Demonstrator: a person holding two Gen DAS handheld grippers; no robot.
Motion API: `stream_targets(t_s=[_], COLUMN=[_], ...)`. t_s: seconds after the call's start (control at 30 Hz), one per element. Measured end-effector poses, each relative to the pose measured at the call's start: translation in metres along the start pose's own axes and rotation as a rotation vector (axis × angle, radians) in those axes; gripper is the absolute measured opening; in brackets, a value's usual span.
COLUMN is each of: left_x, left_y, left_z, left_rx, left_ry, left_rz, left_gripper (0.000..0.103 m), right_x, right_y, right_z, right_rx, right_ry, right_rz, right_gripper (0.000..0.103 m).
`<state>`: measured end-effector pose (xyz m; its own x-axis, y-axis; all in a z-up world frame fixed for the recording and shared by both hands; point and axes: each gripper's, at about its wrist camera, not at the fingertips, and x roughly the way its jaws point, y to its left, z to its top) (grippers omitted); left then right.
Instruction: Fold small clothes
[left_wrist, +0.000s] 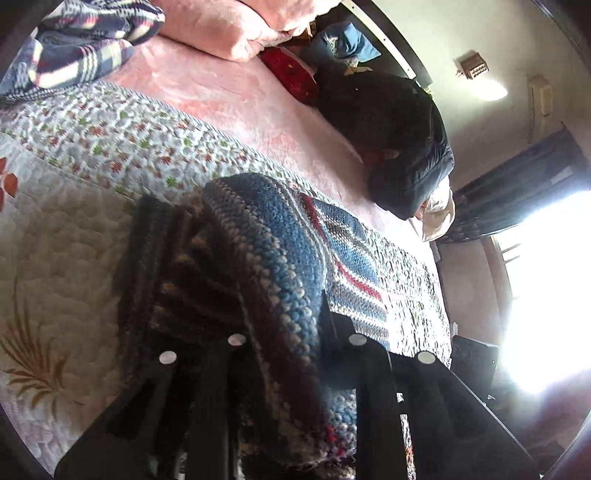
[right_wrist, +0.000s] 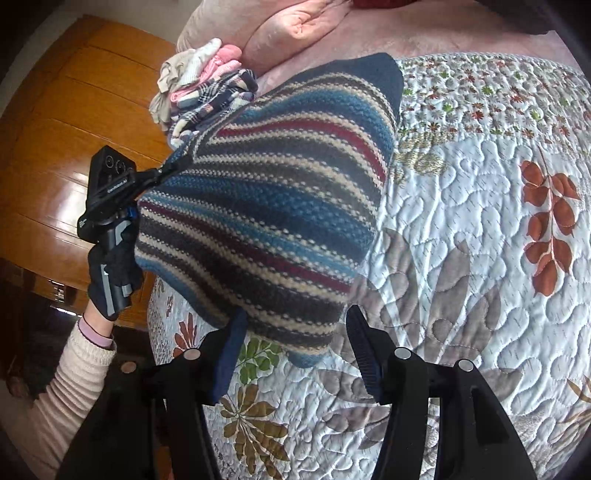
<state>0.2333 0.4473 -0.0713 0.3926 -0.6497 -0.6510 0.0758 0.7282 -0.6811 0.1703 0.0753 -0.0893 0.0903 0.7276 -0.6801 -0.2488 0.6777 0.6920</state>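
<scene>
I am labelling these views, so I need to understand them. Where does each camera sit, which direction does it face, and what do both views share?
Left wrist: on the left gripper, facing along the bed toward the bright window; only its fingers, clamped on the striped knit, show.
Right wrist: on the right gripper, facing across the quilt toward the wooden wardrobe; its open fingers, the gloved hand and sleeve show.
Shared: the striped knit, quilt, plaid clothes.

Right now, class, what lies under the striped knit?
Under the striped knit, held up by the left gripper, lies the flowered quilt. The quilt directly beneath it is covered, so anything there stays hidden.
</scene>
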Motion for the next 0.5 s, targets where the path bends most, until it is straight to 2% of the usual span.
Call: stream_targets(t_s=[0.07,0.17,0.37,0.5], left_x=[-0.004,0.008,0.033,0.019], left_y=[0.019,0.044,0.060,0.058], left_z=[0.001,-0.003,-0.013,-0.018], left_rx=[0.000,-0.012,-0.021,-0.021], left_ry=[0.013,0.056,0.066,0.066], left_rz=[0.059,0.102,0.115,0.125], left_gripper=[0.018,0.018,0.020,0.026], right_x=[0.005,0.013,0.033,0.038], right_y=[0.004,0.011,0.016,0.016], right_z=[0.003,0.006,0.009,0.008], right_rx=[0.001,0.002,0.010,0.016], right_ry=[0.002,0.010,0.044,0.051], right_rz=[0.006,0.010,-0.024,-0.026], right_gripper=[0.057,0.057,0.057,0.057])
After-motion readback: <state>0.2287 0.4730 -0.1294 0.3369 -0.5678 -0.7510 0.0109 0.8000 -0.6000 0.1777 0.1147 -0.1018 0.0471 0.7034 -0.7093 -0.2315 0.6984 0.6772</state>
